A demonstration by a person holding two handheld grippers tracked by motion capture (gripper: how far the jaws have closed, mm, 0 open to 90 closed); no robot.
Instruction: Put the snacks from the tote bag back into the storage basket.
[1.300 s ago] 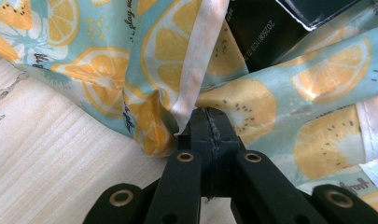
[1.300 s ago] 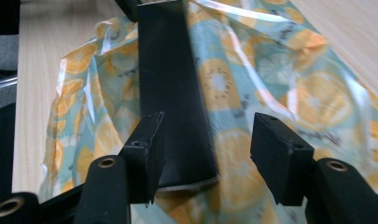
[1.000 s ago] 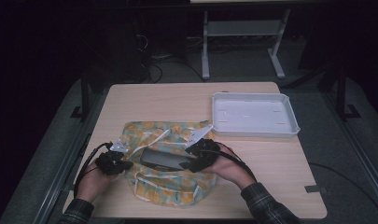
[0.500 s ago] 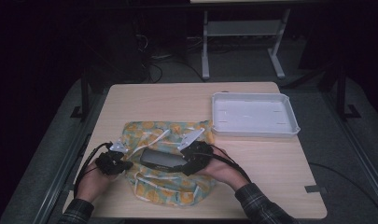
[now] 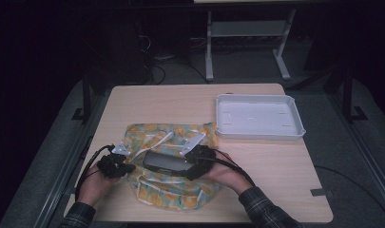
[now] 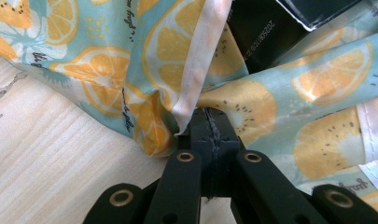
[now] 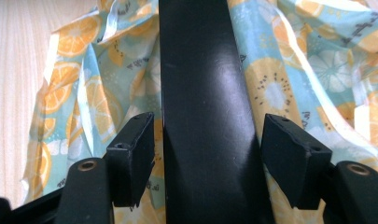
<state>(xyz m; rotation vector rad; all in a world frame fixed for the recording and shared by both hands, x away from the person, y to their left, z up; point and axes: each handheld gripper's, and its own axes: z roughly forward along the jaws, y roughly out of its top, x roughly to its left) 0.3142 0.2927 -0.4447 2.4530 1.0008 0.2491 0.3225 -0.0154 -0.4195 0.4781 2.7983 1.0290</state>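
Note:
A cloth bag [image 5: 167, 195] printed with orange slices lies crumpled on the near half of the table. A flat black case [image 5: 164, 162] rests on it. My left gripper [image 5: 127, 168] is at the bag's left edge, shut on a fold of the cloth [image 6: 107, 70] with its white hem; its jaws [image 6: 210, 126] are pressed together. My right gripper [image 5: 189, 167] is at the case's right end. In the right gripper view the case [image 7: 205, 93] runs between the pads [image 7: 130, 154] with a gap on each side. These jaws have just been opening and stand open.
An empty white tray [image 5: 259, 135] stands at the table's far right. The wooden tabletop [image 5: 180, 102] is bare behind the bag. Both forearms come in from the near edge. Dark floor and a metal stand lie beyond the table.
My right gripper has edged slightly to the left along the black case. The left hand and the cloth have kept still.

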